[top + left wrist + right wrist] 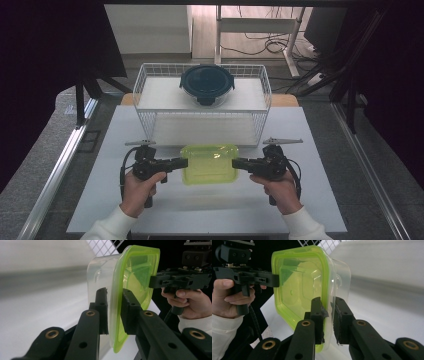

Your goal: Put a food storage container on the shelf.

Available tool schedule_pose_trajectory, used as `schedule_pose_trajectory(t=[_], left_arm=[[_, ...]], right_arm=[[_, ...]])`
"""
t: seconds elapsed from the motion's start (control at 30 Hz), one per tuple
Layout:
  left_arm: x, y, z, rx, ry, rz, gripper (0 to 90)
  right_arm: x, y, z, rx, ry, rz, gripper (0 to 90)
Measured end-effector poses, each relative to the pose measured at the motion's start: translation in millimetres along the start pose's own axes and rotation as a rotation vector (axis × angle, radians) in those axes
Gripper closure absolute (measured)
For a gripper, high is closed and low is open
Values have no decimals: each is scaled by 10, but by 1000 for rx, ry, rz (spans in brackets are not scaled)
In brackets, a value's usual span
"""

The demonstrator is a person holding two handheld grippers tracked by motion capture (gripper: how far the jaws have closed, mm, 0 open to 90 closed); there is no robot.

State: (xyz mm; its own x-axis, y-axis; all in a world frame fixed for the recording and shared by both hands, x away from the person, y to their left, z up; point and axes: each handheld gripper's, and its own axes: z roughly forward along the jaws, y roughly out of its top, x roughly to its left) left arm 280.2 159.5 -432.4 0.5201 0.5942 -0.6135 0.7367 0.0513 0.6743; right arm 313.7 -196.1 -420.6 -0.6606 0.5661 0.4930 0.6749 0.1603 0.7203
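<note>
I hold the green-lidded clear container (209,163) by its two short ends, near the front of the white table (320,200), just before the wire basket (145,85). My left gripper (115,307) is clamped over the lid's rim (117,322); my right gripper (327,312) is likewise closed on the opposite rim. Judgement: any lift should be level and simultaneous, since uneven pull could peel the lid or let the rim slip. The container appears empty. In the basket sits a round glass container with a dark blue lid (207,83); its contents cannot be determined.
</note>
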Motion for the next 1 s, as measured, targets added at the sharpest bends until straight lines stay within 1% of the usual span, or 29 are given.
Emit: schedule_pose_trajectory(t=[0.1,0.23,0.27,0.3,0.4,0.43,0.47,0.5,0.57,0.7,0.73,0.77,0.83,0.93,0.97,1.0], left_arm=[[-41,91,-56,-11,-3,16,780],[-107,203,-124,-31,-15,23,779],[-107,203,-124,-31,-15,23,778],[-148,275,-162,-40,-20,33,779],[-217,398,-218,-53,-19,56,778],[-237,438,-237,-57,-21,58,777],[-237,438,-237,-57,-21,58,777],[-260,473,-259,-60,-26,57,777],[-328,577,-329,-69,-28,82,775],[-402,711,-398,-83,-28,93,774],[-402,711,-398,-83,-28,93,774],[-439,771,-424,-89,-23,112,774],[-468,827,-448,-95,-19,121,773],[-488,873,-464,-98,-16,118,773],[-488,922,-477,-98,-19,124,774],[-489,946,-481,-98,-24,120,773]], right_arm=[[60,102,-33,-13,-3,-15,788],[128,226,-90,-34,2,-31,788],[145,260,-106,-39,2,-41,788],[163,297,-124,-44,3,-47,788],[216,419,-172,-59,1,-66,788],[231,460,-186,-65,1,-77,788],[252,501,-205,-69,2,-77,789],[252,501,-205,-69,2,-77,789],[300,620,-255,-83,9,-95,789],[366,762,-305,-98,16,-108,789],[366,762,-305,-98,16,-108,789],[394,827,-325,-103,7,-117,791],[416,886,-342,-109,3,-123,791],[442,964,-362,-114,1,-131,791],[449,988,-367,-115,0,-136,791],[454,1011,-372,-115,1,-137,791]])
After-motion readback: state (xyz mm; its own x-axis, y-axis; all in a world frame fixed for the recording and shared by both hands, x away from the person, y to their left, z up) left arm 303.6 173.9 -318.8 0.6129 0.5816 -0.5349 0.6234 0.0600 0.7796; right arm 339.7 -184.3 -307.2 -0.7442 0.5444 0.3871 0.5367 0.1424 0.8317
